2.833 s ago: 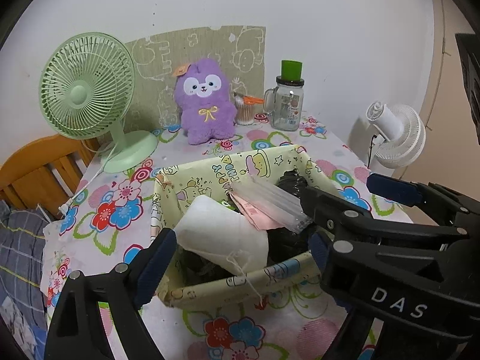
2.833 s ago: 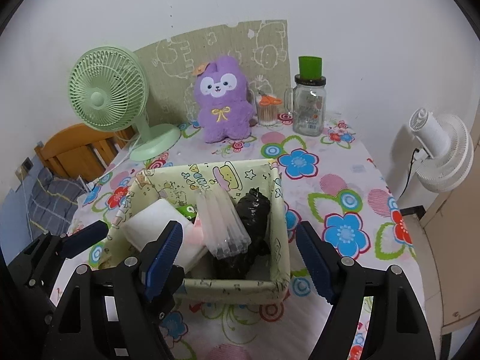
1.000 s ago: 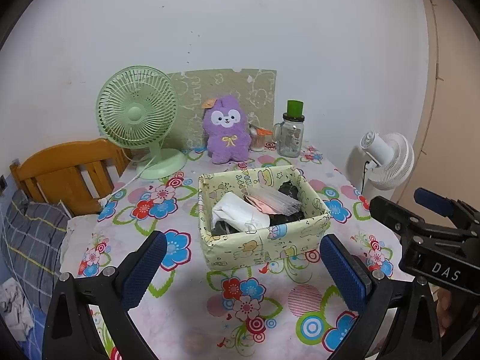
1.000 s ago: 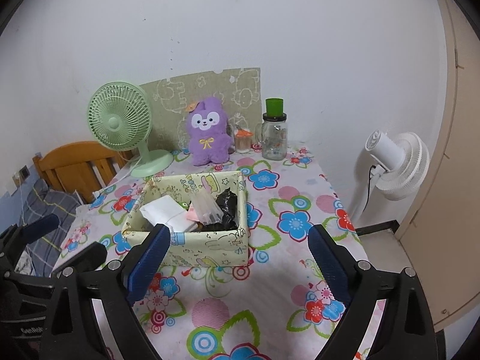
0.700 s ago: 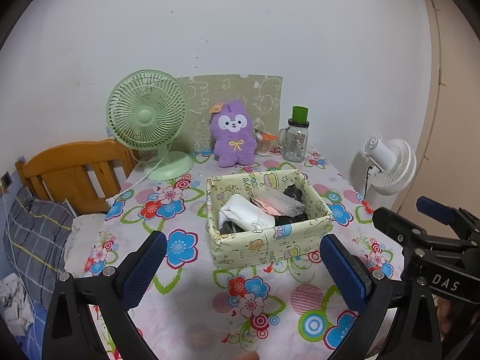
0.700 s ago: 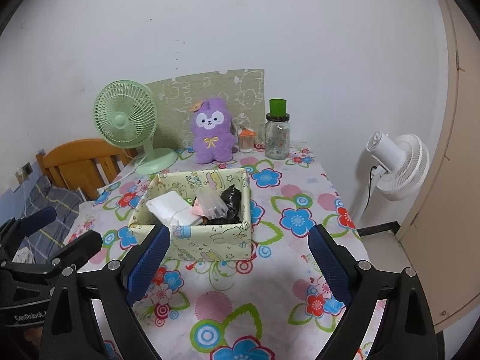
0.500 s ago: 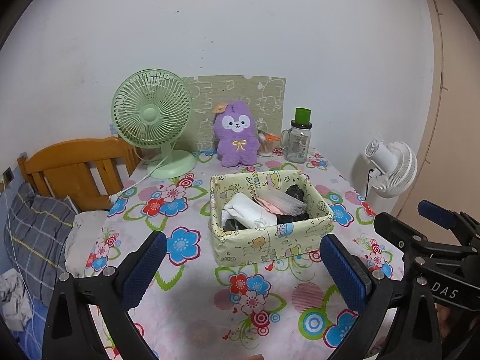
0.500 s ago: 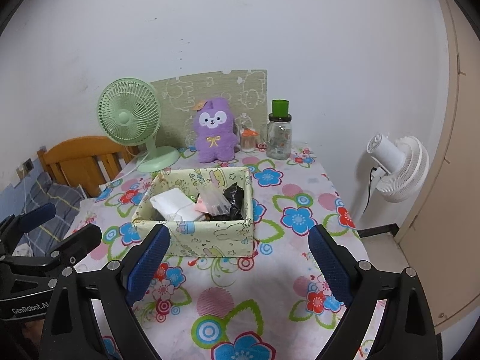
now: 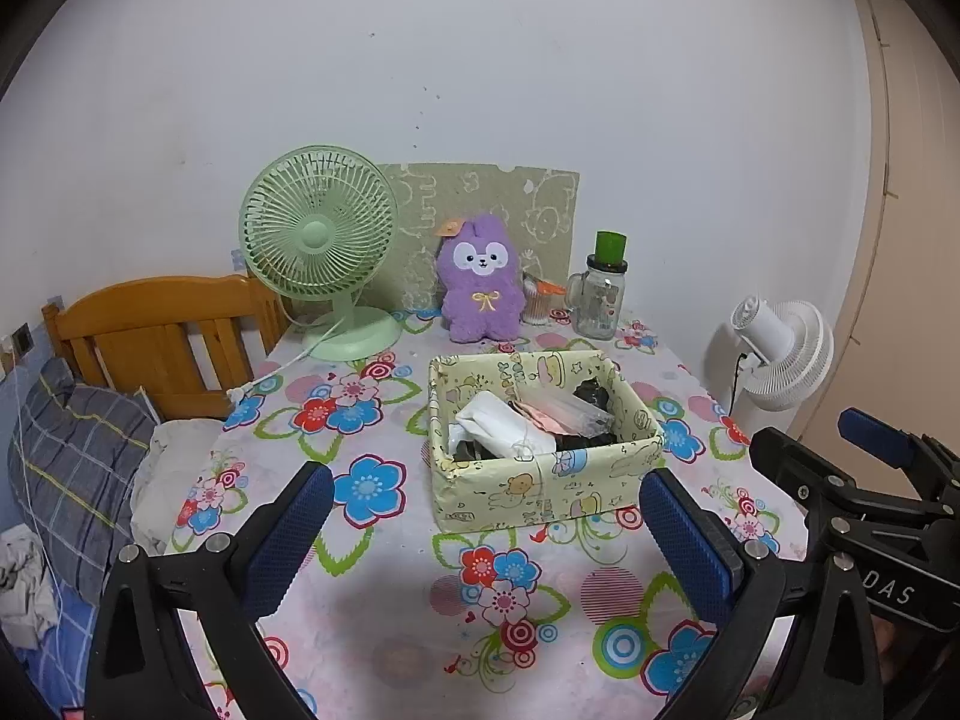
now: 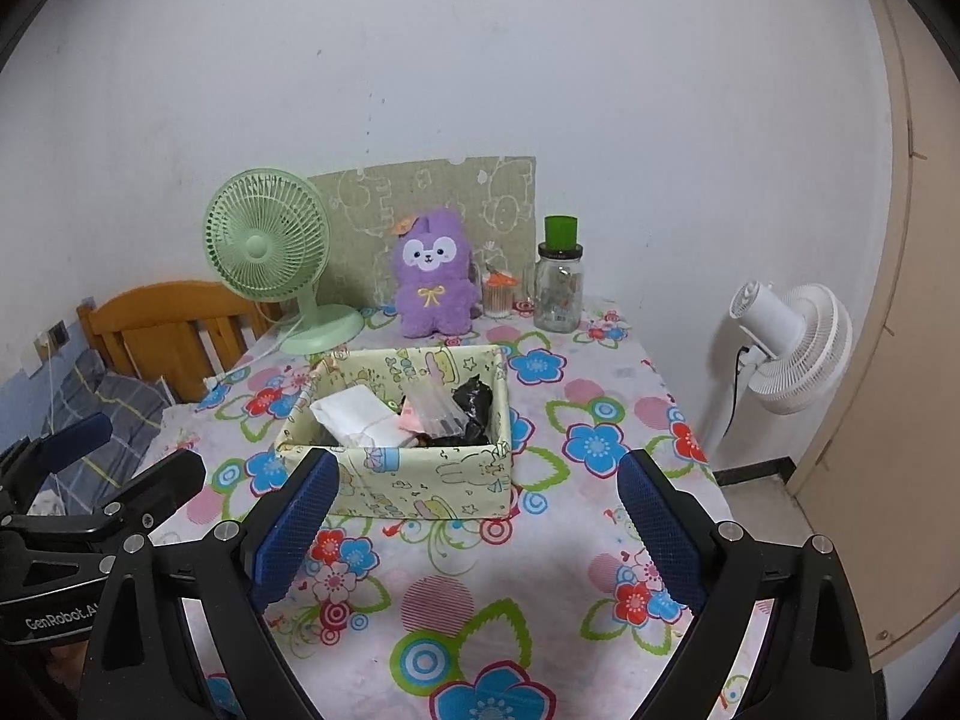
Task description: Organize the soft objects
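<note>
Both the left gripper (image 9: 486,531) and right gripper (image 10: 480,519) hang wide open and empty above the floral tablecloth (image 9: 384,630), near a filled cartoon-print box (image 10: 420,480).

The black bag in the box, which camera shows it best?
The right wrist view: the black bag sits exposed against the box wall on the right side. In the left wrist view, the black bag is mostly hidden behind clear packaging at the far corner.
</note>
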